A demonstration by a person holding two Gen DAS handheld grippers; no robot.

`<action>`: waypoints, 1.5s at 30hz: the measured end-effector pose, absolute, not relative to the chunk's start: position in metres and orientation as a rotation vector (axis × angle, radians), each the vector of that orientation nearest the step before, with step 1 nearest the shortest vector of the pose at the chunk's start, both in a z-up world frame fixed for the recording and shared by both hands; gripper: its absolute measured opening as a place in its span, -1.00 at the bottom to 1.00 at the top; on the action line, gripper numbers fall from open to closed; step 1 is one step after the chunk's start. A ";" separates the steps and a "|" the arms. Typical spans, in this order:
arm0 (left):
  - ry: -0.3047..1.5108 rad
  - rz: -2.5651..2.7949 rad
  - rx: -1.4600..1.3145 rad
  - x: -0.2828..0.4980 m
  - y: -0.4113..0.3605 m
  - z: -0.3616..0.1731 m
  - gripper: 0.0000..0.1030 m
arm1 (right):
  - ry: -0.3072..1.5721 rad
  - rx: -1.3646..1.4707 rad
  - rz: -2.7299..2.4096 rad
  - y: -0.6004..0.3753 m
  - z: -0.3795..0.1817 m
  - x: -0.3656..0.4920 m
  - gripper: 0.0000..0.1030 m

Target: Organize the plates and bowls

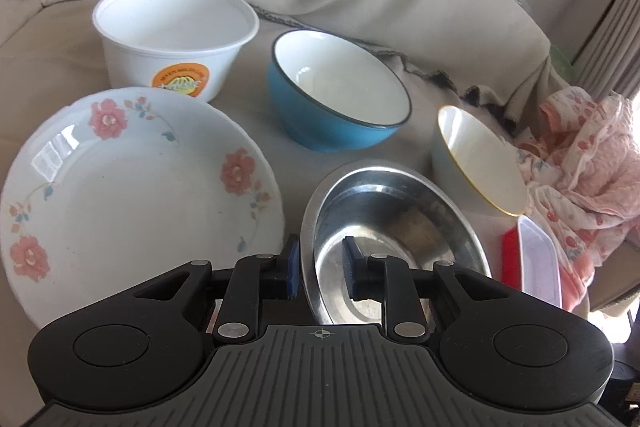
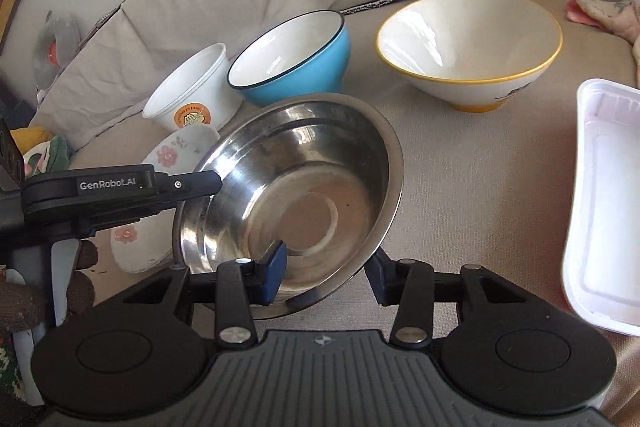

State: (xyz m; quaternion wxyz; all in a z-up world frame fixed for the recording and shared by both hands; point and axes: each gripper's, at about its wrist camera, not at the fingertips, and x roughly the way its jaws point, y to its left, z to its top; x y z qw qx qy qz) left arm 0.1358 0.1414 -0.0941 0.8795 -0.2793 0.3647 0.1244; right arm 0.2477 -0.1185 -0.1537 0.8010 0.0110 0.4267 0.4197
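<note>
Beige couch cover underneath; left tool (image 1: 320, 273) clamped on the steel bowl (image 1: 394, 223) rim, right tool (image 2: 330, 277) straddles the rim, grip unclear

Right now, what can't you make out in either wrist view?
- Right gripper, right view: the steel bowl rim hides its right pad, so contact is unclear.
- Left gripper, left view: whether its pads press the rim is unclear.
- Floral plate, right view: mostly behind the bowl and the left gripper.
- White tray, right view: cut off by the edge.
- Tub label, both views: too small to read.
</note>
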 end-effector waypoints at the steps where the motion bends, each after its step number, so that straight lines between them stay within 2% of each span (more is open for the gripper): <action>1: 0.770 0.240 -0.582 0.137 0.137 -0.094 -0.54 | 0.917 0.028 0.887 -0.123 -0.154 0.249 -0.15; 9: 0.890 0.075 -0.611 0.140 0.101 -0.105 -0.53 | 0.955 0.077 0.797 -0.170 -0.163 0.260 -0.05; 18: 0.887 0.110 -0.620 0.145 0.100 -0.110 -0.55 | 0.984 0.108 0.767 -0.170 -0.185 0.257 0.02; 30: 0.885 0.140 -0.644 0.148 0.108 -0.112 -0.55 | 1.019 0.148 0.863 -0.156 -0.189 0.262 1.00; 39: 0.878 0.146 -0.630 0.159 0.107 -0.115 -0.55 | 1.048 0.174 0.895 -0.158 -0.189 0.270 1.00; 42: 0.879 0.136 -0.638 0.162 0.106 -0.117 -0.55 | 1.015 0.210 0.845 -0.166 -0.185 0.269 0.79; 45: 0.866 0.124 -0.644 0.166 0.106 -0.118 -0.55 | 0.902 0.080 0.730 -0.162 -0.175 0.262 0.56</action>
